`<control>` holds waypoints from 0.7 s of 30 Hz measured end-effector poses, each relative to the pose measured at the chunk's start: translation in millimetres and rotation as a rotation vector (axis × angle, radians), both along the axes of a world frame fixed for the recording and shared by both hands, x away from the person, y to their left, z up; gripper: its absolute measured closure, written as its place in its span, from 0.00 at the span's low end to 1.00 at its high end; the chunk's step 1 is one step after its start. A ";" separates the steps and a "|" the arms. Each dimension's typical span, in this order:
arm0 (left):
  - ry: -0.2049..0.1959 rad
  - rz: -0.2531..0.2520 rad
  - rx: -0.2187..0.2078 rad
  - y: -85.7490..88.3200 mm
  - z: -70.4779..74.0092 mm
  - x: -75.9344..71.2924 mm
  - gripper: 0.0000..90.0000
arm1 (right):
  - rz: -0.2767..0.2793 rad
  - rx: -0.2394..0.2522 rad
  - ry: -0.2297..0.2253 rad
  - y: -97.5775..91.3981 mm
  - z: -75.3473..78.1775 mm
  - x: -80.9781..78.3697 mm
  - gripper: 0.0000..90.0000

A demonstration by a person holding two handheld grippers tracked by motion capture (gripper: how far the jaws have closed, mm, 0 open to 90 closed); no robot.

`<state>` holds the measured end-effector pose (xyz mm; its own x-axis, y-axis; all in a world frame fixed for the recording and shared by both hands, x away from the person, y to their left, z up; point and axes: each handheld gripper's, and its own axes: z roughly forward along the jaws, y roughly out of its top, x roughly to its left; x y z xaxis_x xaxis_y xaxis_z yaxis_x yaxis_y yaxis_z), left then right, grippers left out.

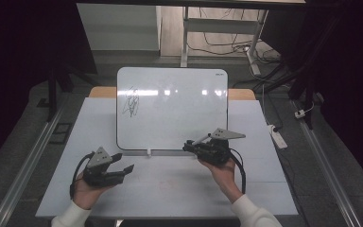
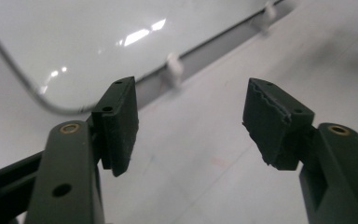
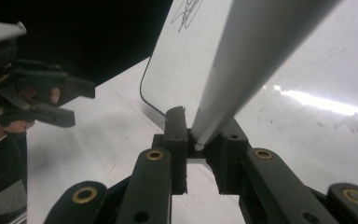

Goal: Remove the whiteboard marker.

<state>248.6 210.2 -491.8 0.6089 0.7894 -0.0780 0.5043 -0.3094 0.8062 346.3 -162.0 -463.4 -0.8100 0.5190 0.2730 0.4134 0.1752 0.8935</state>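
Whiteboard work, by the look of it: the white rounded-corner whiteboard with a thin dark edge (image 1: 172,109) lies flat on the pale grey table top (image 1: 170,189), with a black scribble (image 1: 131,102) near its far left corner. The right gripper (image 1: 190,144) is pinching a slim light-grey marker-like stick (image 3: 242,70) between its jaws, hovering by the board's near right edge. My guess is we're at the writing or wiping stage, so next it needs the tip brought down onto the board. The left gripper (image 1: 124,163) sits on the table near the board's near left corner, jaws spread wide, holding nothing. Room's dark, with cables (image 1: 227,45) on the floor beyond.
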 end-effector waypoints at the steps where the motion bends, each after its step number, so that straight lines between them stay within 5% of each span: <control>1: 0.008 0.002 0.000 2.5 -2.5 -0.8 0.39 | 0.001 -0.001 -0.008 0.4 1.1 0.2 0.86; 10: 0.038 0.012 0.015 10.7 -14.7 2.1 0.37 | 0.027 0.027 -0.062 12.5 9.1 7.4 0.86; 21: 0.044 0.004 0.042 10.0 -20.9 4.7 0.35 | 0.019 0.053 -0.122 50.3 32.4 46.0 0.86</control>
<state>253.3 220.2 -512.7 0.6021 0.7952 -0.0714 0.5406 -0.3403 0.7694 392.2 -111.7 -431.0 -0.8483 0.4908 0.1987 0.2981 0.1326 0.9453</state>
